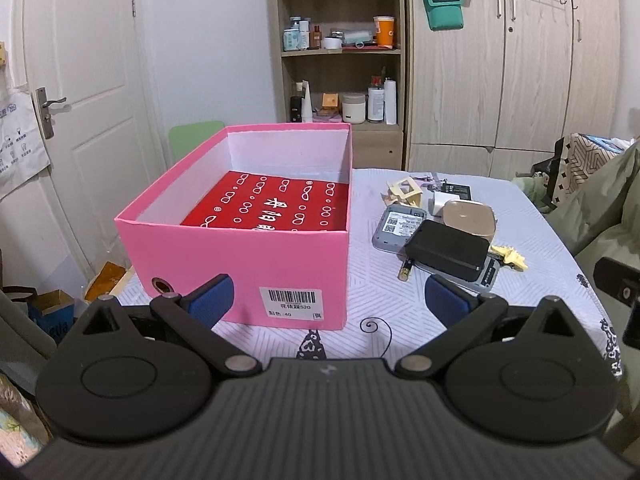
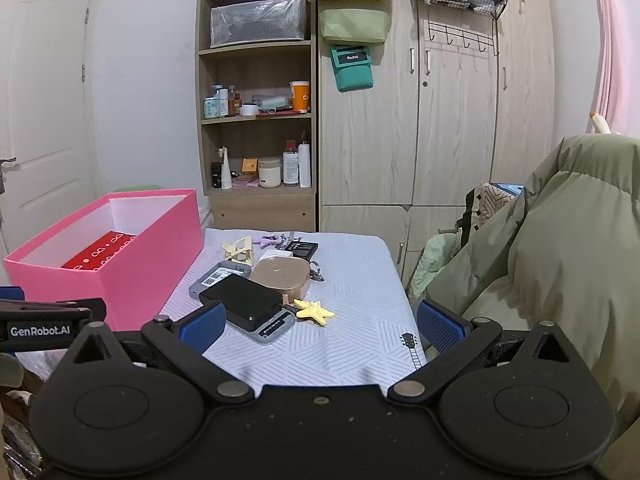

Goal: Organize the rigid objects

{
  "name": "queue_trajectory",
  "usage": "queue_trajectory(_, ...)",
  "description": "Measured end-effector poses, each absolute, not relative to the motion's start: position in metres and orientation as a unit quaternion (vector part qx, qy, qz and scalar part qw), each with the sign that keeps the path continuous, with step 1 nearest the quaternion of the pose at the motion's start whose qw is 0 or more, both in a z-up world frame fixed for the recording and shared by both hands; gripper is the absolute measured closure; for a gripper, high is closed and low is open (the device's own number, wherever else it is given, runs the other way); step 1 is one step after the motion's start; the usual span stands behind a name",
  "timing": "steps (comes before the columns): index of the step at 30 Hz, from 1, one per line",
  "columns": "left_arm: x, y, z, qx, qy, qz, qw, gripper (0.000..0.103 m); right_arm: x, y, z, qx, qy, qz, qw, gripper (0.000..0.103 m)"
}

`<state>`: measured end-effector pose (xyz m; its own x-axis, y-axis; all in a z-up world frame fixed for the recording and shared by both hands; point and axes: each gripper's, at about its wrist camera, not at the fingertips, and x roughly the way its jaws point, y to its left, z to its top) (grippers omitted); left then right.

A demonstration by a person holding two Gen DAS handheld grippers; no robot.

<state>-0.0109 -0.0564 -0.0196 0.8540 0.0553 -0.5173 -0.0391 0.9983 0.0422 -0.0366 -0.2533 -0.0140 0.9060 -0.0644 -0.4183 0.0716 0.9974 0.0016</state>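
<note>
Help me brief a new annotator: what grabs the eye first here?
The bright pink box on the table's left side stands open, with a red patterned item lying inside. Right of it sits a heap of small objects, topped by a black case, with a yellow starfish beside it.

— What's carrying everything?

— I see a table (image 2: 352, 344) under a pale patterned cloth. On its left sits an open pink box (image 1: 280, 264).

— And beside it?

— A cluster to the right: a grey device (image 1: 396, 226), a grey scale (image 2: 272, 328) under a black case (image 2: 240, 306), a yellow starfish (image 2: 314, 312), and a tan case (image 2: 280, 276).
</note>
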Motion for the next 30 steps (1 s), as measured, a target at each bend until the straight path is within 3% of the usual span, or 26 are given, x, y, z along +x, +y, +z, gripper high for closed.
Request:
queue_trajectory(24, -0.0085, -0.0545, -0.0217, 0.013, 0.278, 0.025, 0.960, 0.000, -0.0331, -0.2524, -0.0174, 0.005, 0.218, -0.037, 0.975, 0.000)
queue_trajectory(30, -0.0038, -0.0523, -0.0160, 0.019, 0.282, -0.014, 0.959, 0.000, -0.0368, -0.2572, -0.0193, 0.010, 0.144, -0.014, 0.989, 0.000)
